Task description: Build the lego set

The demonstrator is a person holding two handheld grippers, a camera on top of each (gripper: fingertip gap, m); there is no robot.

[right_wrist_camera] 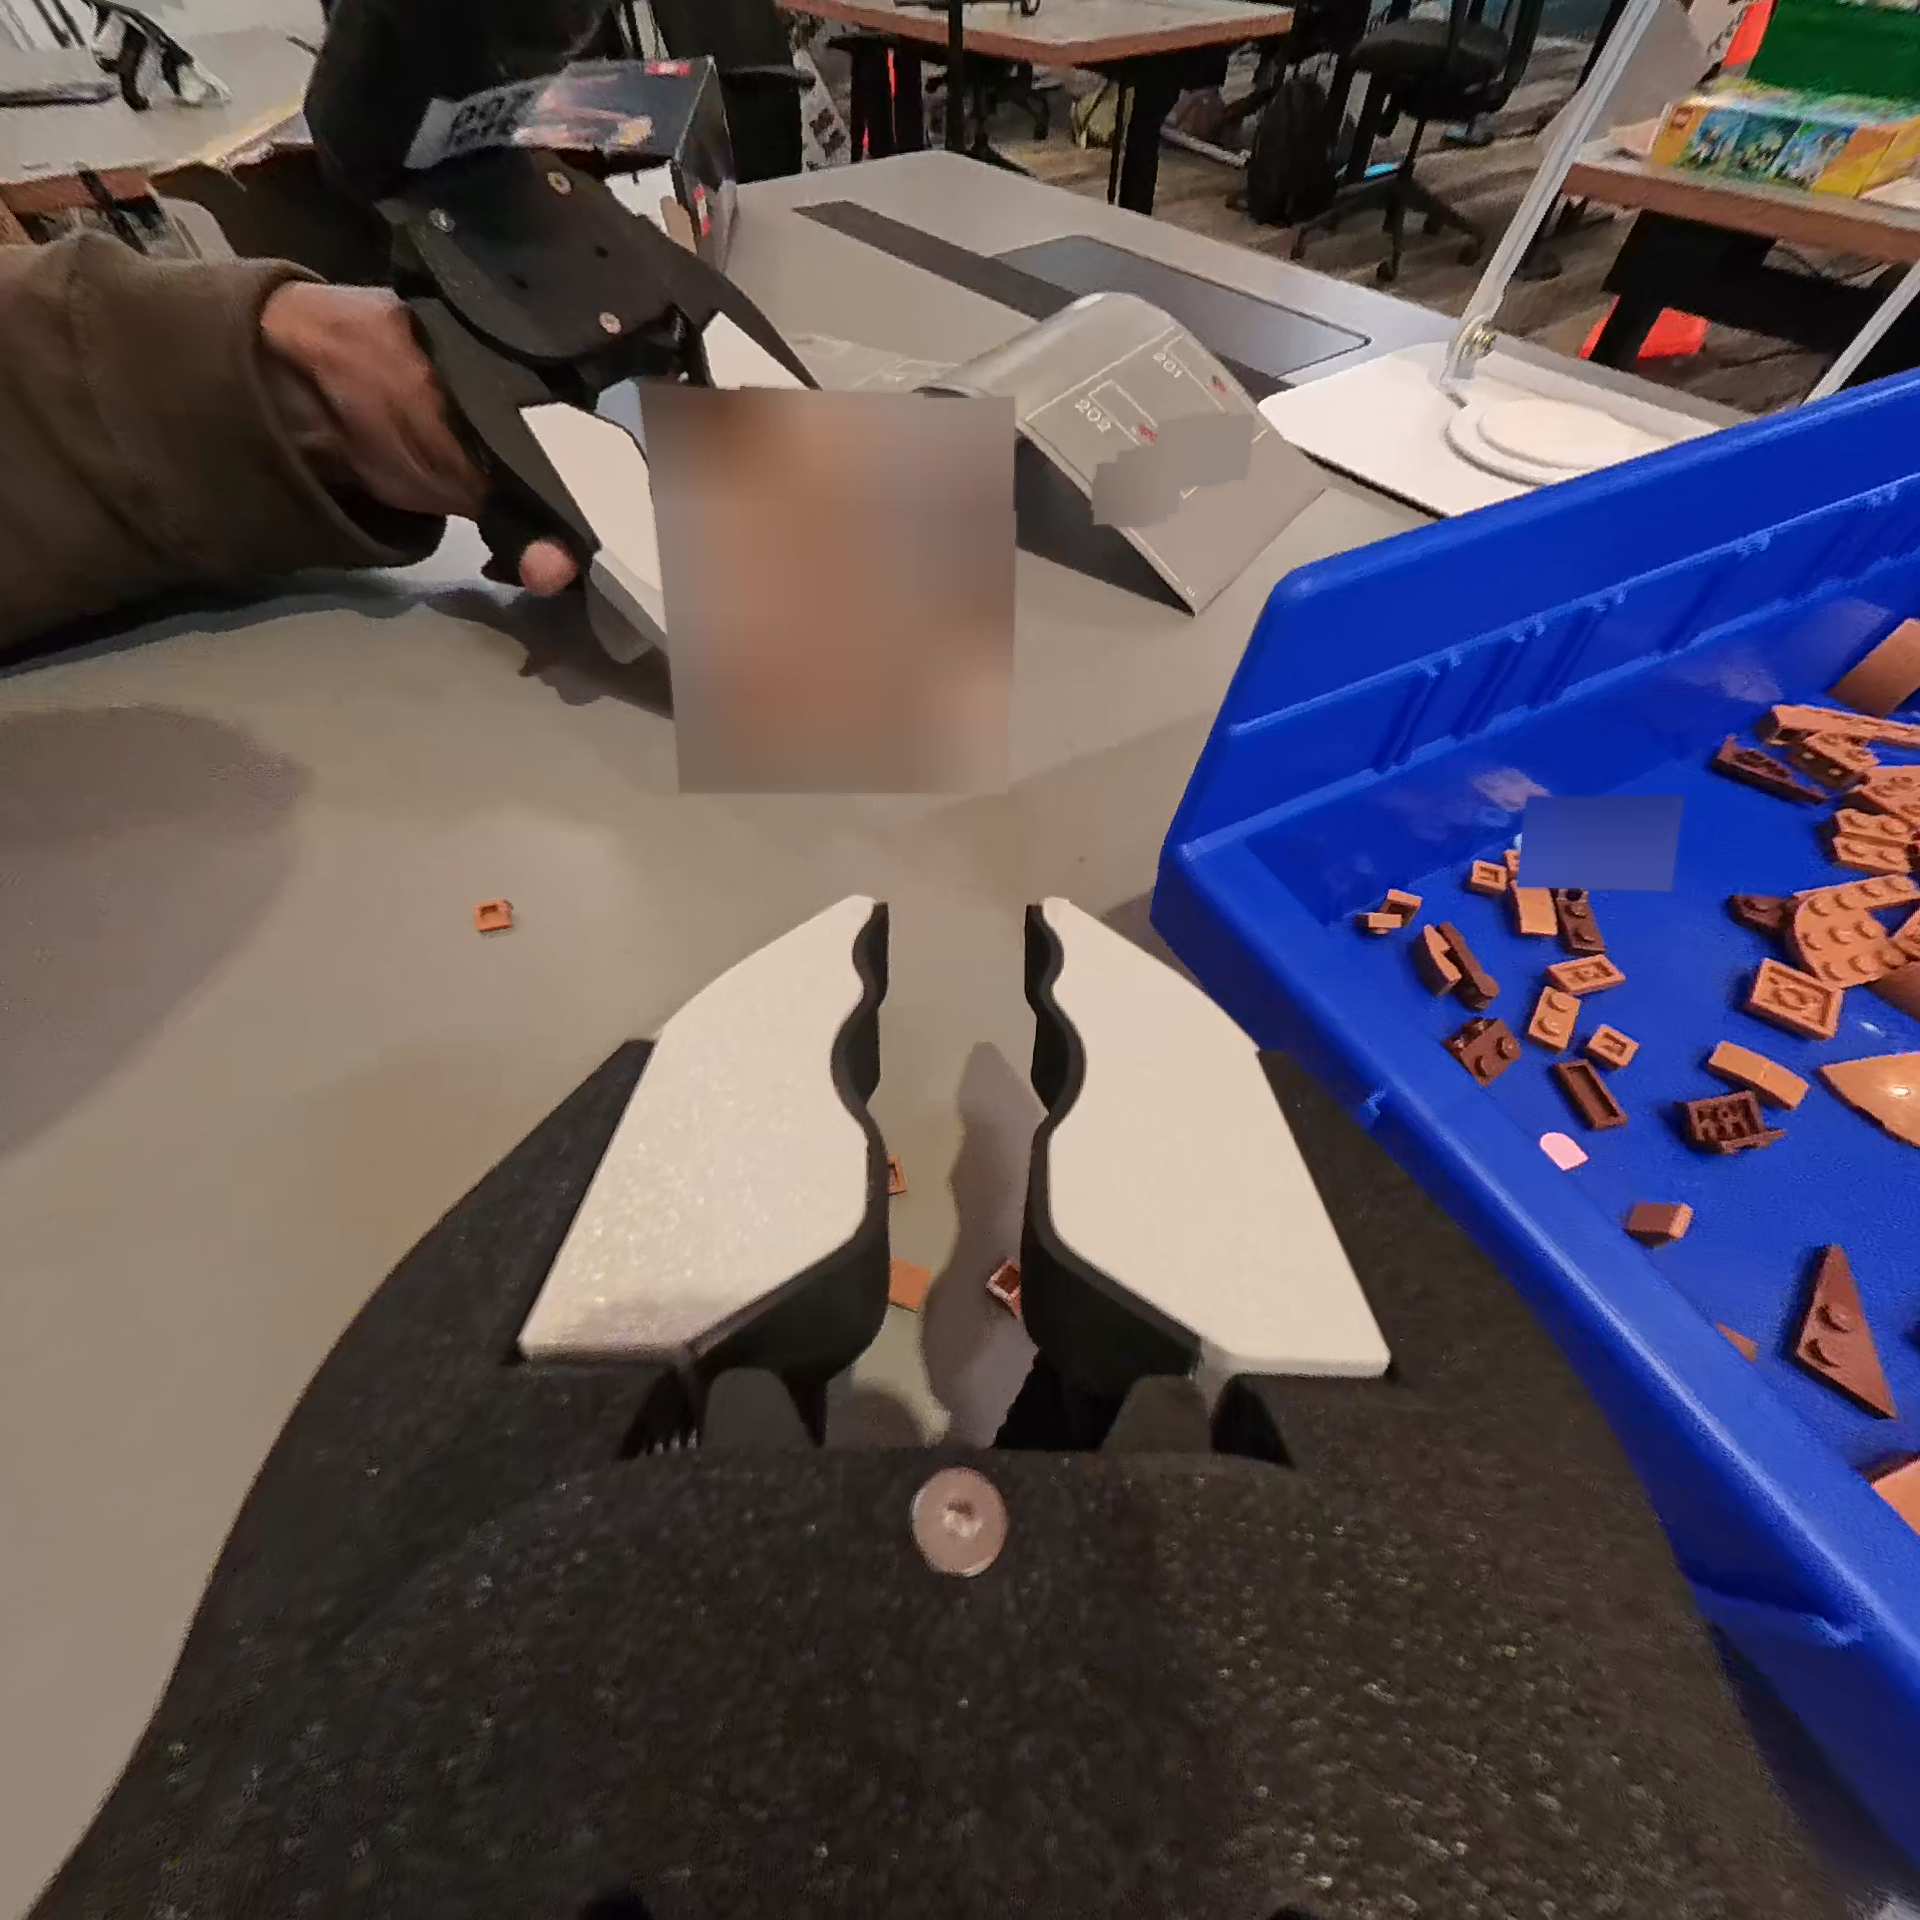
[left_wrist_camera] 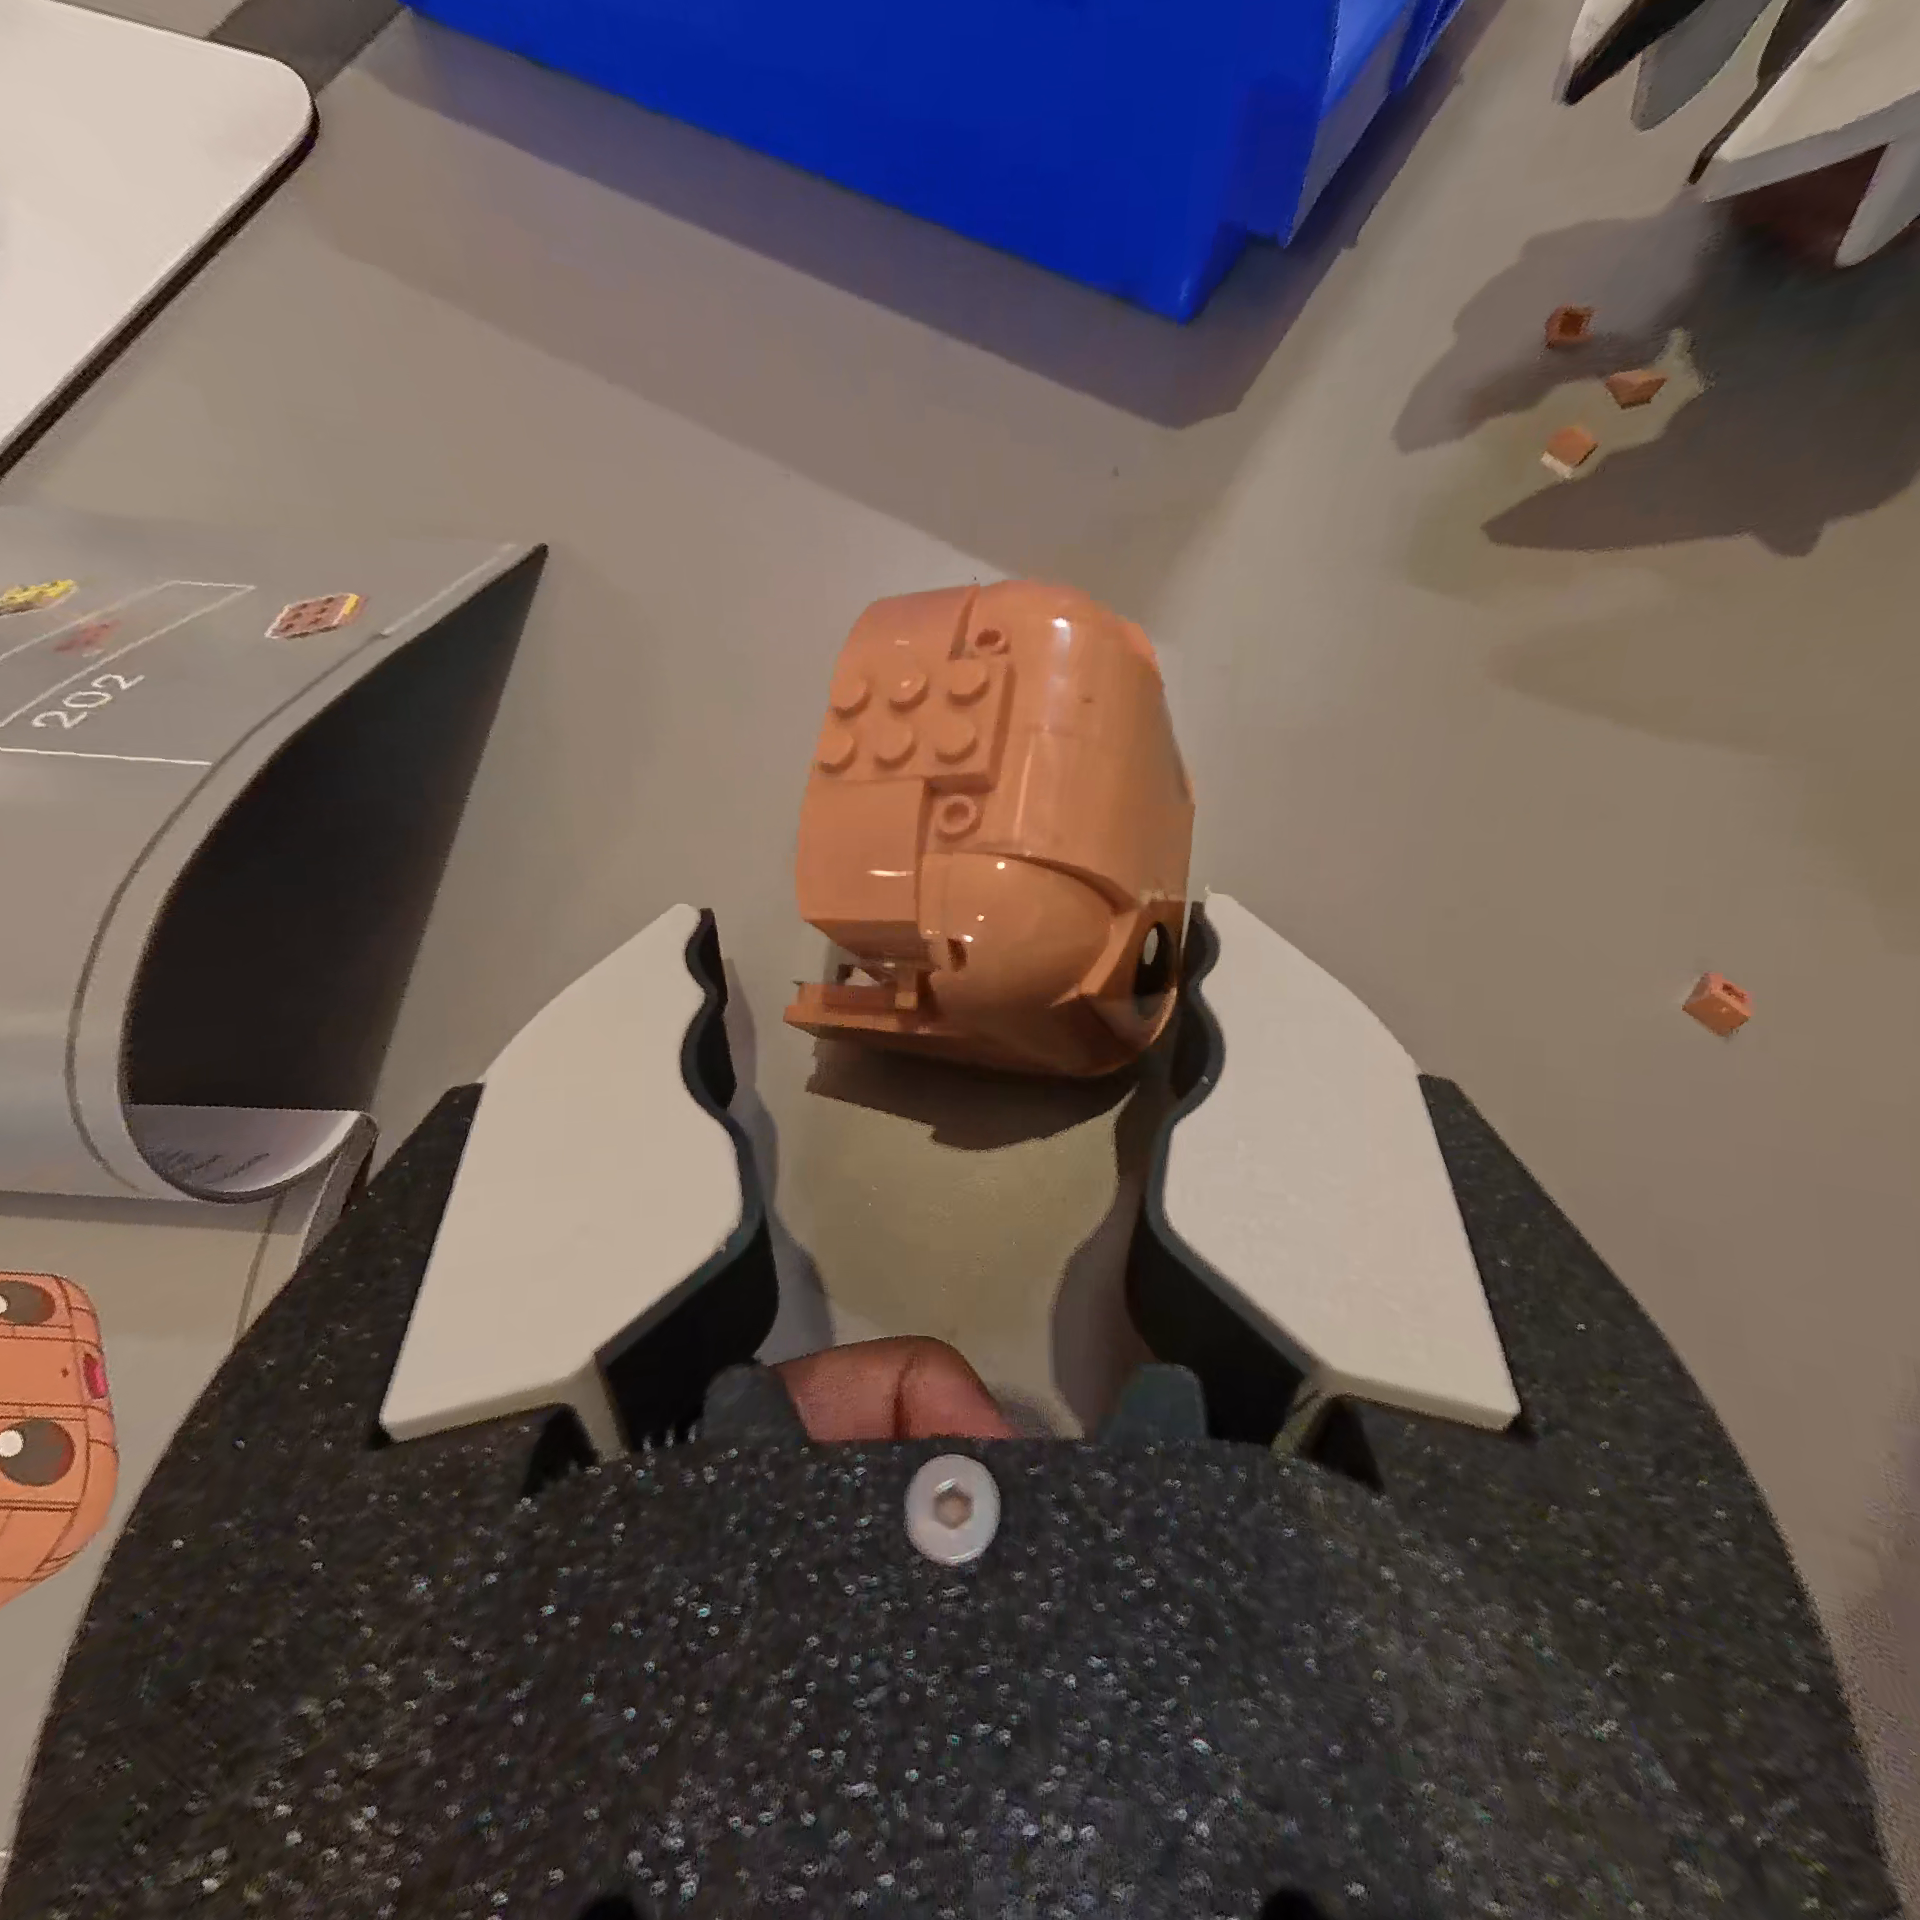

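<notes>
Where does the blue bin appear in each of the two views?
Left wrist view: the blue bin is at the top centre, behind the brown lego model.
Right wrist view: it fills the right side, with brown pieces inside.
Shared landmark: the curled grey instruction booklet on the table.

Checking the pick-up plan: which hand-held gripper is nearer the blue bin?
Right. The right hand-held gripper sits beside the blue bin; the left hand-held gripper brackets the brown lego model, farther off.
</notes>
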